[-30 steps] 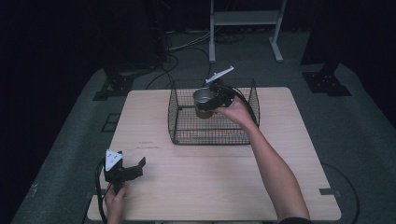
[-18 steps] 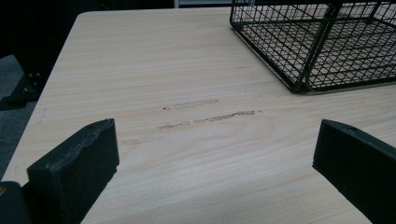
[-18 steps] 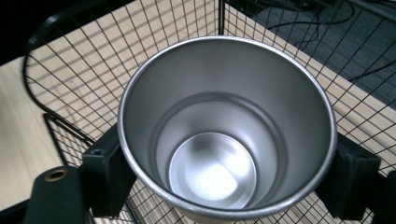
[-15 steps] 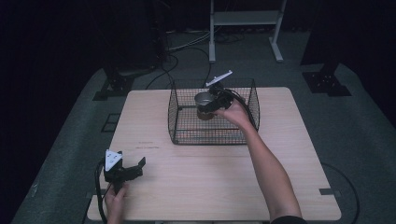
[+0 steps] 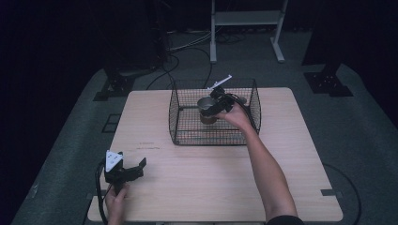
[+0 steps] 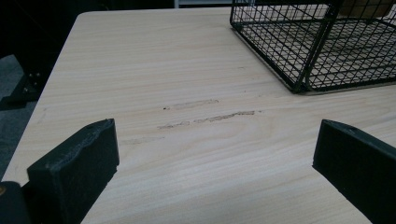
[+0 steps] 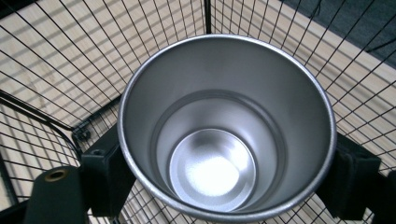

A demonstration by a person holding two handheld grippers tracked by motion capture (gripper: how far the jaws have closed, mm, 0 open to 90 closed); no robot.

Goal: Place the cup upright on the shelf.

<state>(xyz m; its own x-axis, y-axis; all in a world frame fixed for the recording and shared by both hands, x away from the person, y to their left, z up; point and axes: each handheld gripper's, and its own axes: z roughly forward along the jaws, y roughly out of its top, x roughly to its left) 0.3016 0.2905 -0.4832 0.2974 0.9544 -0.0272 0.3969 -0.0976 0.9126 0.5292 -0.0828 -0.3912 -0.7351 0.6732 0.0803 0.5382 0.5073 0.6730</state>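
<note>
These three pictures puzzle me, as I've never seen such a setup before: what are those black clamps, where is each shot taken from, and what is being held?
A person sits at a wooden table and holds a hand-operated clamp in each hand. The high view looks down from above. Each of the other two comes from a camera riding on one tool. The left tool rests near the table's front corner, its jaws open and empty. The right tool reaches into a black wire basket and grips a metal cup; its own view looks straight down into the empty, shiny cup, with a jaw on either side.
</note>
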